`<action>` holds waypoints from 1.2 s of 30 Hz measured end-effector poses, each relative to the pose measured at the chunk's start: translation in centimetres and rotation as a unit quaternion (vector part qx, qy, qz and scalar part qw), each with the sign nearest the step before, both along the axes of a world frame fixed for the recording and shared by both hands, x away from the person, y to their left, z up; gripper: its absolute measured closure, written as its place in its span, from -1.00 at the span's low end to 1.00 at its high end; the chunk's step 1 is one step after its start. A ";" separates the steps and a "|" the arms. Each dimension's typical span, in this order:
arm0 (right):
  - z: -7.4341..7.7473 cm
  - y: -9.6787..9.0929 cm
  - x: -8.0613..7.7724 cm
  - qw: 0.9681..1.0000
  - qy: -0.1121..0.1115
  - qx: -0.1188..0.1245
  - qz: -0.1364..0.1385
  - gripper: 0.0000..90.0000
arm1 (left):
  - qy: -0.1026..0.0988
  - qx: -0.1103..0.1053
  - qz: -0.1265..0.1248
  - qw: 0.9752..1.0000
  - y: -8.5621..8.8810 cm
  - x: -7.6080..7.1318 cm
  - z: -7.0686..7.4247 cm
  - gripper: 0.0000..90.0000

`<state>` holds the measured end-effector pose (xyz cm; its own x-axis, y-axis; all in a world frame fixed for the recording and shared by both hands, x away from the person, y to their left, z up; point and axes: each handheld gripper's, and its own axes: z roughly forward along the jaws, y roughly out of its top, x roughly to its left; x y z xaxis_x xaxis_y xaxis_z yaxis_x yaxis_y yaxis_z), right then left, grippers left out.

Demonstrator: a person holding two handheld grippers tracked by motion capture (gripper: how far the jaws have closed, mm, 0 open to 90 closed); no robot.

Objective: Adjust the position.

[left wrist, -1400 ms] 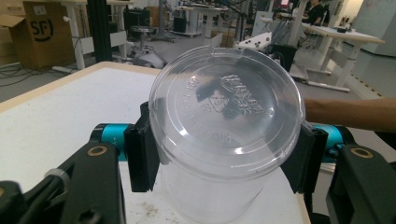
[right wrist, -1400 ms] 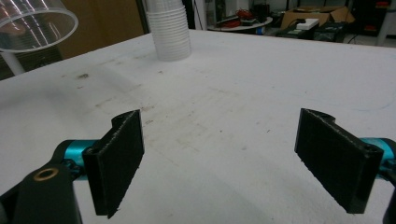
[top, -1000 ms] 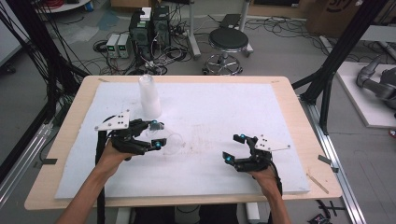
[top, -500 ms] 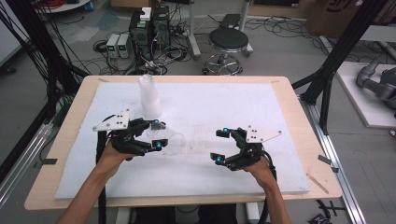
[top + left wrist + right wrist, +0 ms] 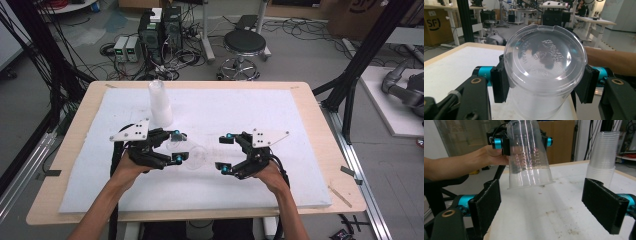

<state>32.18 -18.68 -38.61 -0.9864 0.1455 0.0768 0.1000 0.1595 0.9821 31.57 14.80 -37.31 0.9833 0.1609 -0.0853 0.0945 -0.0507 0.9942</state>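
cup [image 5: 192, 155]: clear thin plastic, held sideways in the air over the surface [image 5: 300, 125] between my two grippers; base faces the left camera, open rim points at the right gripper
left gripper [image 5: 176, 146]: fingers [image 5: 499, 83] clamped on the cup's wall near the base, one pad each side
right gripper [image 5: 226, 151]: fingers [image 5: 487, 203] spread wide, nothing between them, mouth facing the cup's rim, close but apart
handling: my read is very light, flimsy, slick; the wall will buckle or crack if I squeeze hard, and it can pop out of a loose pinch
where to grip: I judge the base end or the rolled rim stiffest; mid-wall is softest, so I'd keep pressure low there
stack [image 5: 160, 102]: nested clear cups, upright at the far left of the surface, well apart from the held cup
count: one loose cup, one stack (can't tell how many cups in it), two grippers
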 end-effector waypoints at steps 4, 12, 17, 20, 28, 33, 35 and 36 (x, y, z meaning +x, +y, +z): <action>0.2 0.9 0.2 1.000 0.002 -0.002 0.014 -0.65 | 0.000 -0.001 -0.007 1.000 -0.8 0.0 0.1 -0.13; 1.2 3.2 0.6 0.999 -0.007 -0.017 0.047 -0.65 | -0.005 -0.003 -0.018 1.000 -1.9 -0.1 0.3 -0.13; 1.0 4.2 0.6 0.998 -0.010 -0.024 0.057 -0.65 | -0.008 -0.005 -0.024 1.000 -2.4 -0.2 0.6 -0.13; 0.9 4.7 0.5 0.998 -0.011 -0.029 0.062 -0.65 | -0.010 -0.004 -0.028 1.000 -2.6 -0.3 0.7 -0.13; 0.7 5.0 0.6 0.997 -0.013 -0.040 0.069 -0.54 | -0.009 -0.004 -0.028 1.000 -2.7 -0.3 0.7 -0.13; 0.7 5.2 0.4 0.996 -0.022 -0.046 0.072 -0.33 | -0.010 -0.003 -0.029 1.000 -2.6 -0.2 0.6 -0.13; 0.7 5.3 0.4 0.996 -0.028 -0.050 0.072 -0.27 | -0.009 -0.003 -0.029 1.000 -2.5 -0.2 0.5 -0.12; 0.6 5.3 0.4 0.996 -0.029 -0.050 0.071 -0.26 | -0.008 -0.002 -0.028 1.000 -2.4 -0.2 0.5 -0.12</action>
